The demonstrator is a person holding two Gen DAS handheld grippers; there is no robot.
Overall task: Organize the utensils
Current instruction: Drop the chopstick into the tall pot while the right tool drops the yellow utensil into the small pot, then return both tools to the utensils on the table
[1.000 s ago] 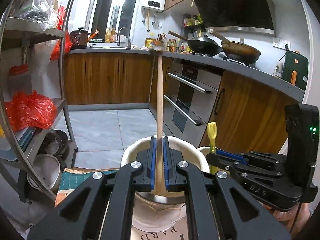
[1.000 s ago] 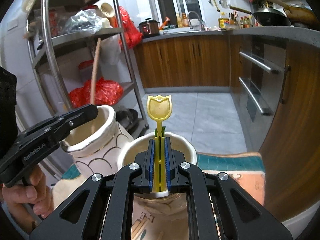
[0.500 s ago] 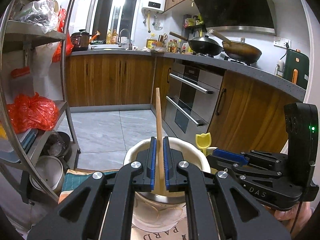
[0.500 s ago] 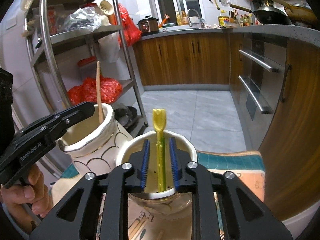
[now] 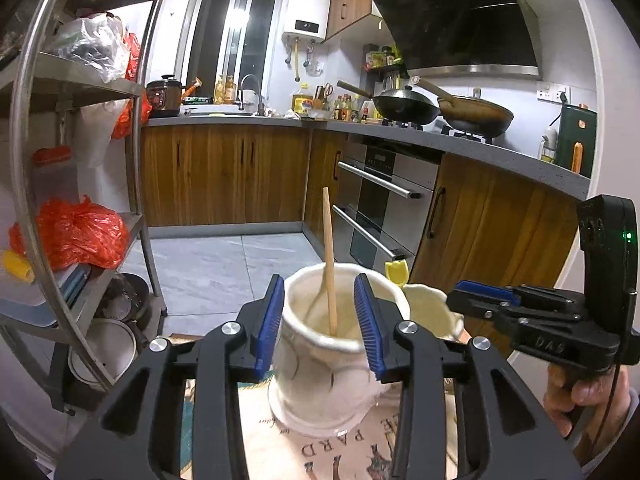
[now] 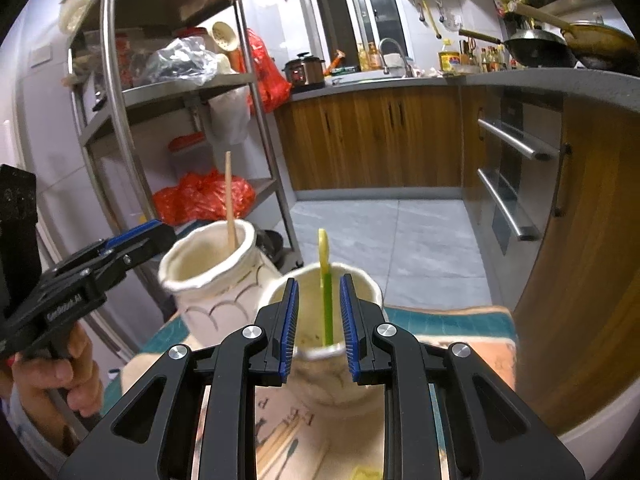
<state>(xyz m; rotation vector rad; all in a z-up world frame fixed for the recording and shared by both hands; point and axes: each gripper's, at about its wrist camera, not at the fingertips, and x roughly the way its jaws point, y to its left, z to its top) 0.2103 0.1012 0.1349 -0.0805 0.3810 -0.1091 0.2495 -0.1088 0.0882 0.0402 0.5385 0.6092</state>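
Note:
My left gripper is open, its jaws on either side of a cream ceramic jar. A wooden stick stands loose inside that jar, leaning on its rim. My right gripper is open above a second cream jar. A yellow-green tulip-topped utensil stands loose in that jar between the jaws. In the right wrist view the first jar with the stick is at left, beside the left gripper.
Both jars stand on a printed cloth over a table. A metal shelf rack with bags and pots is at left. Wooden cabinets and an oven are ahead. More utensils lie on the cloth below the right gripper.
Both grippers have opened and drawn back. The wooden stick and the yellow utensil have dropped into their jars and now stand free.

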